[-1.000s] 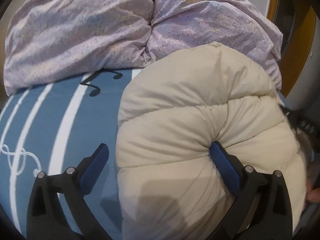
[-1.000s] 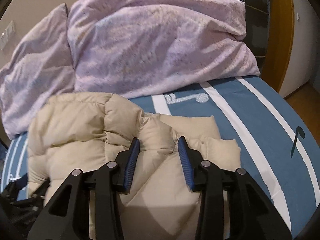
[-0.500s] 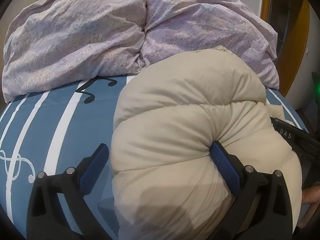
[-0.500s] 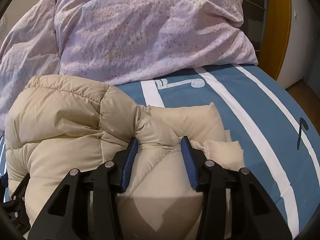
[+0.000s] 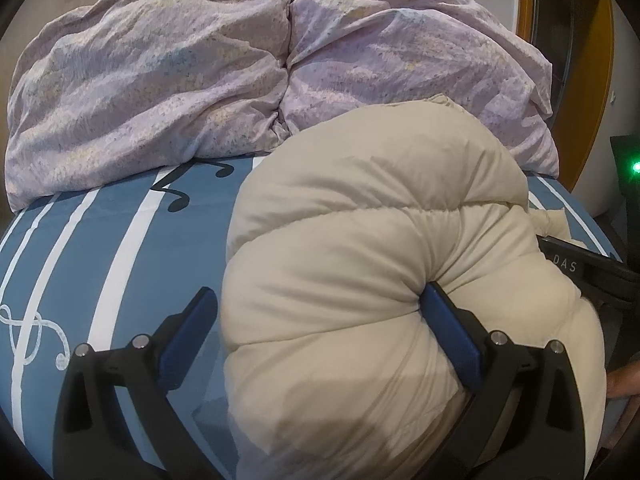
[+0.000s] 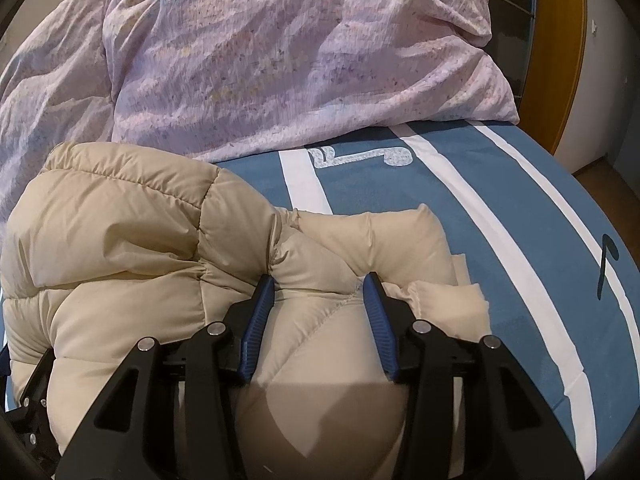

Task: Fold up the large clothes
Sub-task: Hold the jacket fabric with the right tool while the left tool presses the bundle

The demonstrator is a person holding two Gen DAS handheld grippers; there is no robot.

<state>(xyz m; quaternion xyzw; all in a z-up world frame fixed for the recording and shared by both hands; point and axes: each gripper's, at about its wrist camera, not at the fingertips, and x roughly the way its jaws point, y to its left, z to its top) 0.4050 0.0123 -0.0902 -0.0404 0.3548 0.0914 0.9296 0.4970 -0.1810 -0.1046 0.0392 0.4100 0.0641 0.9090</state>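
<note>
A puffy beige down jacket lies bundled on the blue bed cover; it also shows in the right wrist view. My left gripper is open wide, its right finger pressed into the jacket's fold and its left finger over the bare cover. My right gripper is shut on a thick fold of the jacket, blue pads on both sides. The right gripper's black body shows at the right edge of the left wrist view.
Two lilac pillows lie at the bed's far end, touching the jacket's back. The blue cover has white stripes and music notes. An orange door frame stands to the right.
Both grippers moved forward and down with the jacket; the bundle sits lower and nearer the pillows. The right gripper's jaws stand slightly wider on the fold.
</note>
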